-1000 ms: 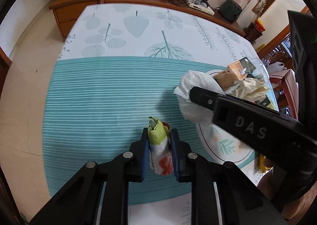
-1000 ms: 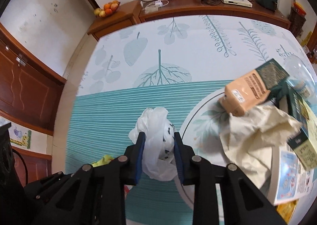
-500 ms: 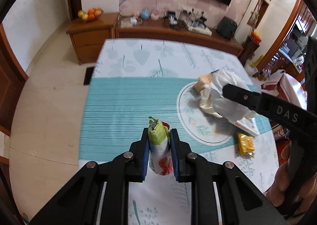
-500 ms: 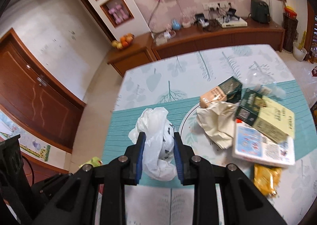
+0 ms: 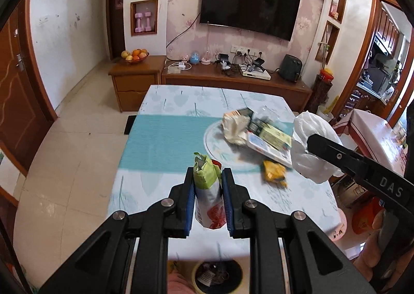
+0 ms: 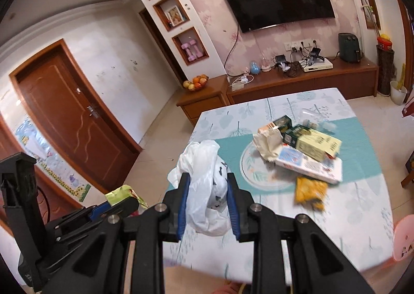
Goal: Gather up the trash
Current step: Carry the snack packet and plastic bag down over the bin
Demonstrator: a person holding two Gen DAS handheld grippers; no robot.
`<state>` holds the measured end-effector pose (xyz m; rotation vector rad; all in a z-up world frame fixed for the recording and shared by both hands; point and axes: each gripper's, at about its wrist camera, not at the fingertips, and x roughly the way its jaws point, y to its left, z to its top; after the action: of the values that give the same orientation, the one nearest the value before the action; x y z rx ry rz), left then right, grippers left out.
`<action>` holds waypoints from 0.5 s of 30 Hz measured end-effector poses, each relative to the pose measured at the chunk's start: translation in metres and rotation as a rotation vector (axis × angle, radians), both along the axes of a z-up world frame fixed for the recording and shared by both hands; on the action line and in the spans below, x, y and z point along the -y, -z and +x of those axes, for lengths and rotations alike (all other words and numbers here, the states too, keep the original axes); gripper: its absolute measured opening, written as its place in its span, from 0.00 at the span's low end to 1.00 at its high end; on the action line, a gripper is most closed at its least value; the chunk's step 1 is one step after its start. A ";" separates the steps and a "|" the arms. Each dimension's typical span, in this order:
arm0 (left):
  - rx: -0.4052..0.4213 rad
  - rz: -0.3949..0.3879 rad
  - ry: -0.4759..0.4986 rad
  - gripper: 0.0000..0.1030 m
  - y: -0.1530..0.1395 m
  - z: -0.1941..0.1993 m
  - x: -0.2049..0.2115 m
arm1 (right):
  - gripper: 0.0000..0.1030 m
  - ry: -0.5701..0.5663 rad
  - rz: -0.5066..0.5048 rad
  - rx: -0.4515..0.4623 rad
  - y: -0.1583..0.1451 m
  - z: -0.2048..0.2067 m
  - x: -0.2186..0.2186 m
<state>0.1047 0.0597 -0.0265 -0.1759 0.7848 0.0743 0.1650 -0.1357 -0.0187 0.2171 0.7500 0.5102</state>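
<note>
My left gripper (image 5: 207, 179) is shut on a green and white snack wrapper (image 5: 208, 195), held above the near end of the table. My right gripper (image 6: 206, 180) is shut on a crumpled white plastic bag (image 6: 204, 185), which also shows in the left wrist view as the white plastic bag (image 5: 310, 144) at the right. More trash lies on the table: a crumpled paper bag (image 6: 267, 142), several cartons (image 6: 314, 142), a flat white packet (image 6: 308, 163) and a yellow wrapper (image 6: 309, 191). A bin with a yellow rim (image 5: 217, 276) sits below the near table edge.
The table (image 5: 165, 138) has a teal and leaf-print cloth. Behind it stand a wooden sideboard (image 5: 233, 82) with cables and a fruit bowl (image 5: 134, 57), and a wall TV (image 5: 248, 14). A wooden door (image 6: 67, 113) is at the left. A hand (image 5: 372, 250) holds the right gripper.
Both grippers have lifted up and pulled back from the table with their trash still held. The view widened from the tabletop to the whole room, and the bin came into sight.
</note>
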 end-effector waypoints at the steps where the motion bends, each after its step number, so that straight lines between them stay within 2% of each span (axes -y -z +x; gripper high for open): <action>1: -0.005 -0.006 -0.003 0.17 0.001 -0.015 0.010 | 0.26 -0.003 -0.001 -0.002 0.000 -0.011 0.006; 8: -0.080 -0.004 0.027 0.17 0.019 -0.096 0.067 | 0.26 -0.016 -0.039 -0.070 0.028 -0.088 0.054; 15: -0.176 0.032 0.060 0.17 0.053 -0.131 0.095 | 0.26 0.015 -0.040 -0.216 0.087 -0.130 0.081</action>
<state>-0.0268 -0.0355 -0.0798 -0.1167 0.9630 0.0459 0.0346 -0.2166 -0.1053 0.2430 0.9673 0.4619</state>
